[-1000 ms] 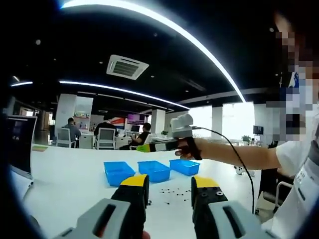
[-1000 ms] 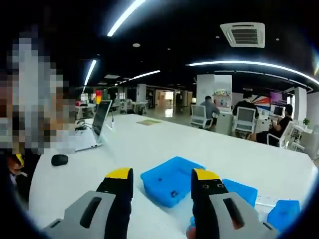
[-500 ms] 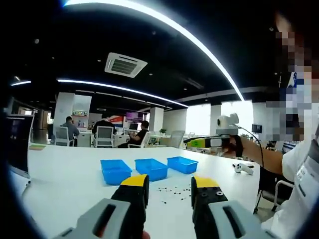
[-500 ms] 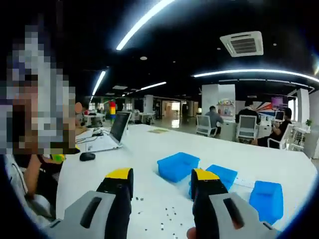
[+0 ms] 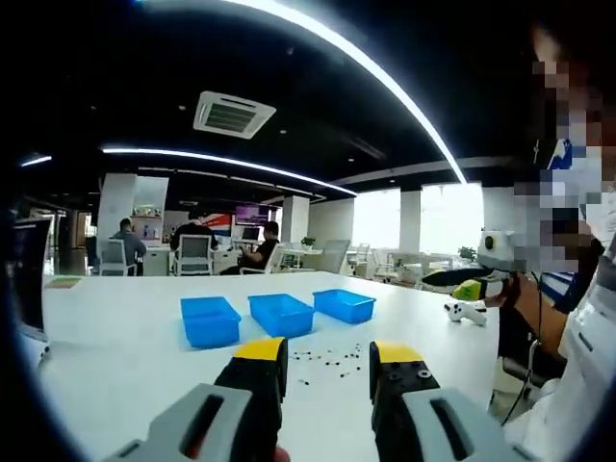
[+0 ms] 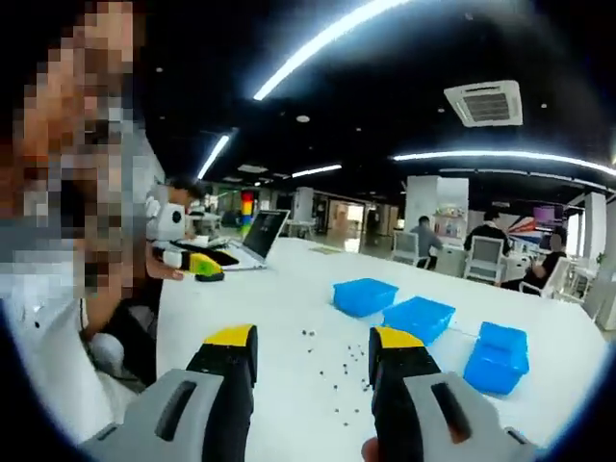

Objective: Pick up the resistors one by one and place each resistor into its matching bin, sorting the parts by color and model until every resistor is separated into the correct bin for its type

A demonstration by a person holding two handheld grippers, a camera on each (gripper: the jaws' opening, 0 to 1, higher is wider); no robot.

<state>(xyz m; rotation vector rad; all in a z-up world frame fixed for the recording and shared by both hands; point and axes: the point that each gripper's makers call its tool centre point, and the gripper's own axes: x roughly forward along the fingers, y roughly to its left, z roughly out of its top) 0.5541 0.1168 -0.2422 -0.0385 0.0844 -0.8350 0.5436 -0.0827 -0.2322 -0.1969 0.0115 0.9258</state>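
Several small dark resistors lie scattered on the white table, just in front of three blue bins set in a row. My left gripper hovers over the table's near side, open, with nothing between its jaws. My right gripper is also open and holds nothing; the resistors lie past its tips and the bins stand to the right. In the left gripper view the right gripper is held at the far right. In the right gripper view the left gripper sits at the left.
A white game controller lies near the table's right edge. An open laptop stands at the far end of the table. People sit on office chairs at desks beyond. The person holding the grippers stands close at the table's side.
Both views have pulled back from the bins, which look smaller and farther. The right gripper has swung away from above the bins to the table's side.
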